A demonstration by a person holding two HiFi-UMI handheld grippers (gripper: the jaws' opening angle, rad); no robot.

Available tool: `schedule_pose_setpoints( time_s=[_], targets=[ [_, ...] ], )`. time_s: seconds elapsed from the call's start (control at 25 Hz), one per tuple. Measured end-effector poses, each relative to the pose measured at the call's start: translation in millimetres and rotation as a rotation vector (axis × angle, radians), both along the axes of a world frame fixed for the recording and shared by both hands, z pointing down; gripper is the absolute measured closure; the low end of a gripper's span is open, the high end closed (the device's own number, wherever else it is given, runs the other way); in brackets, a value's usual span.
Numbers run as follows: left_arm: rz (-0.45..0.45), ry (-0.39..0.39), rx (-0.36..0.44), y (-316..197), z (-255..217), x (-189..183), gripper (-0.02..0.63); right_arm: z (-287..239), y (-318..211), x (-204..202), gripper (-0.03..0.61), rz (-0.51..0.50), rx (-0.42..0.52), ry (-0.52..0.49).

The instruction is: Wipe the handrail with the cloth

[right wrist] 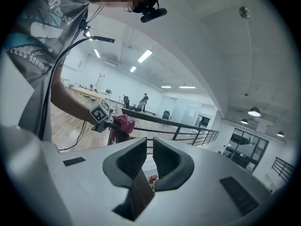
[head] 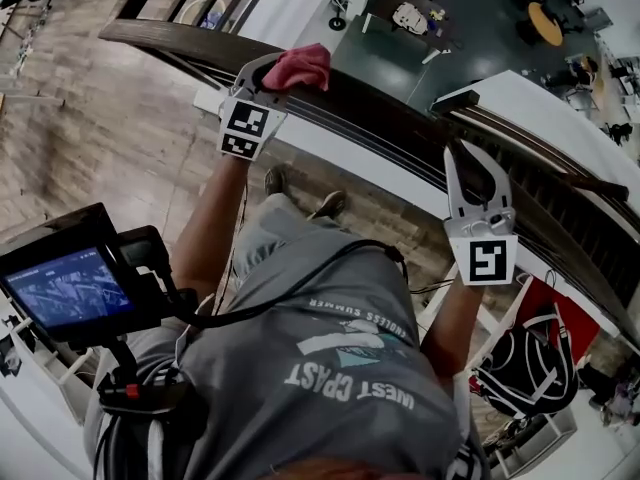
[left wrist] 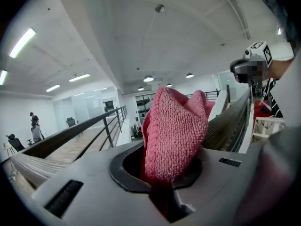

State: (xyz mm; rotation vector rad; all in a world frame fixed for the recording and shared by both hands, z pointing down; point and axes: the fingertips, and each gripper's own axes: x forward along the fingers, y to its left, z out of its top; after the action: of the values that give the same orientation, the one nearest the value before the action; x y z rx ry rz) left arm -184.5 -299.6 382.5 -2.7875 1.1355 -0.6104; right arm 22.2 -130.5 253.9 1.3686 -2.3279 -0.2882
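Note:
A dark wooden handrail (head: 390, 118) runs from the upper left down to the right. My left gripper (head: 283, 69) is shut on a pink cloth (head: 305, 65) that rests on top of the rail. In the left gripper view the cloth (left wrist: 174, 131) bulges up out of the jaws of that gripper (left wrist: 162, 173), with the rail (left wrist: 230, 121) to its right. Further along, my right gripper (head: 462, 150) is shut on the rail. In the right gripper view the rail (right wrist: 138, 192) passes between the jaws of this gripper (right wrist: 149, 147), and the cloth (right wrist: 124, 122) shows far off.
Beyond the rail is a drop to a lower floor with desks (head: 545, 23). A red and black bag (head: 520, 368) sits on a white rack at the right. A small monitor (head: 65, 288) hangs at the person's left side. Shoes (head: 300, 193) stand on the wood floor.

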Motion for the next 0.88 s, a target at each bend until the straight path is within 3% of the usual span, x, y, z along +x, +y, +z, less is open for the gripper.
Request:
schedule_pose_setpoints(
  time_s=[0.08, 0.24, 0.32, 0.44, 0.6, 0.68, 0.76, 0.88],
  targets=[
    [-0.047, 0.011, -0.028, -12, 5, -24, 0.563, 4, 0, 2, 0.540, 0.000, -0.006, 0.003],
    [-0.264, 0.092, -0.082, -48, 6, -110, 0.563, 9, -1, 1, 0.540, 0.001, -0.023, 0.009],
    [-0.284, 0.089, -0.093, -53, 5, -122, 0.563, 10, -1, 0, 0.540, 0.000, -0.018, 0.001],
    [-0.208, 0.067, -0.085, -39, 7, -88, 0.563, 13, 0, -1, 0.540, -0.004, -0.022, -0.010],
    [0.010, 0.025, -0.032, 7, 4, 6, 0.563, 14, -3, 0, 0.540, -0.009, -0.032, -0.002],
    [0.088, -0.001, -0.016, 22, 3, 31, 0.563, 11, -6, -3, 0.540, -0.023, -0.015, -0.002],
    [0.096, -0.007, -0.015, 21, 4, 28, 0.563, 9, -6, -5, 0.540, -0.025, -0.013, 0.000],
    [-0.012, -0.005, -0.018, 0, 5, -18, 0.563, 8, -3, 1, 0.540, -0.004, -0.017, 0.000]
  ],
)
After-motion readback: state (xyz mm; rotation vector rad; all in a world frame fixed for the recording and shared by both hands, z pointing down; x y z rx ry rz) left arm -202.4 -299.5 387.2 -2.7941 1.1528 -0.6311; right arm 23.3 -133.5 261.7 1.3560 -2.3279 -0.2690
